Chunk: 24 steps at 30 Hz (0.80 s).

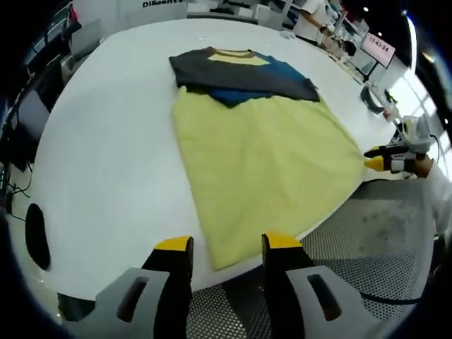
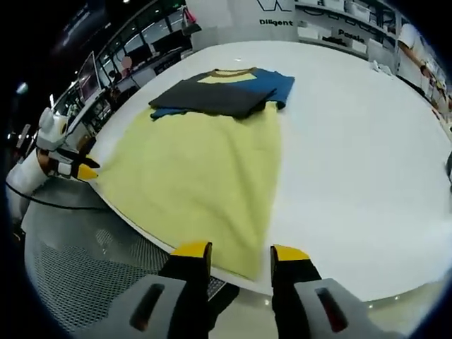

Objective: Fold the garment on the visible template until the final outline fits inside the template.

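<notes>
Lying ahead of spread fingers (image 1: 220, 248): garment (image 1: 261, 152)

Bright, even indoor light falls from overhead, and the white table (image 1: 106, 141) ahead of the claws is near washed out, with soft glare and hardly any shadow. Fisheye bending curves the table edge (image 2: 395, 282) and smears things toward the margins. Far background beyond the claws is soft and overexposed.
</notes>
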Motion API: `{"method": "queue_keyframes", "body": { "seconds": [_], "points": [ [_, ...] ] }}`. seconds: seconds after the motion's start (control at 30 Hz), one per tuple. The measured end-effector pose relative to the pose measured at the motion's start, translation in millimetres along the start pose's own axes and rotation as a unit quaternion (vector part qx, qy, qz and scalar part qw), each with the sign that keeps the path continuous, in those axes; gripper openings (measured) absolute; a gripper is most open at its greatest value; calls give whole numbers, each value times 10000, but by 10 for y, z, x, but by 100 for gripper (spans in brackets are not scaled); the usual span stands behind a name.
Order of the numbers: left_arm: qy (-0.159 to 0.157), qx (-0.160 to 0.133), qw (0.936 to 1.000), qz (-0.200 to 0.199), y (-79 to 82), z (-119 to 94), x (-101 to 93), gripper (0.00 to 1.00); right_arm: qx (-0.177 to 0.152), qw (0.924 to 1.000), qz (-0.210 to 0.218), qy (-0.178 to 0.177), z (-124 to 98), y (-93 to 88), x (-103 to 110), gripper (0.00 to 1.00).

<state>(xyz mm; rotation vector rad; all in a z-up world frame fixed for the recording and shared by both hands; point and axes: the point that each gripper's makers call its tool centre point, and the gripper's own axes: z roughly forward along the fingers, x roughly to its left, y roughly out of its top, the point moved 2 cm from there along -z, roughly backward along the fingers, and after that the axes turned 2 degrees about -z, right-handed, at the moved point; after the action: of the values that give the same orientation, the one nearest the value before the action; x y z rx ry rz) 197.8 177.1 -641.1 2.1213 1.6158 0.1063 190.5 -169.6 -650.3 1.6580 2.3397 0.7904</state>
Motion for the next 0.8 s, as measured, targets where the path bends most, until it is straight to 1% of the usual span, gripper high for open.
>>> {"method": "queue_keyframes", "body": {
  "seconds": [0.1, 0.23, 0.37, 0.47, 0.53, 0.57, 0.6, 0.63, 0.7, 0.8],
  "points": [
    [16, 25, 10000, 2, -7, 13, -5, 35, 28, 10000, 38, 3, 18, -6, 5, 30],
    [43, 64, 10000, -40, -24, 51, 14, 34, 134, 9999, -69, -43, 44, -23, 39, 27],
    [84, 64, 9999, -25, -17, 64, 7, 33, 214, 9994, -234, -160, 49, -21, 19, 25],
    [195, 109, 9997, 35, -4, 78, 30, 29, 351, 9976, -502, -316, 56, -28, 2, 22],
    [316, 153, 9992, 208, -11, 82, 57, 23, 411, 9964, -627, -389, 72, -25, 3, 20],
    [460, 179, 9976, 488, -17, 86, 76, 21, 439, 9958, -685, -423, 72, -25, 4, 19],
    [484, 180, 9972, 532, -17, 88, 78, 18, 452, 9953, -734, -444, 73, -24, 2, 18],
    [557, 193, 9959, 689, -17, 91, 89, 16, 477, 9942, -834, -475, 74, -21, 12, 18],
    [600, 219, 9951, 754, -21, 105, 79, 12, 489, 9935, -891, -515, 76, -21, 26, 17],
    [863, 302, 9886, 1200, -3, 95, 125, 4, 525, 9926, -943, -559, 83, -18, 23, 15]
  ]
}}
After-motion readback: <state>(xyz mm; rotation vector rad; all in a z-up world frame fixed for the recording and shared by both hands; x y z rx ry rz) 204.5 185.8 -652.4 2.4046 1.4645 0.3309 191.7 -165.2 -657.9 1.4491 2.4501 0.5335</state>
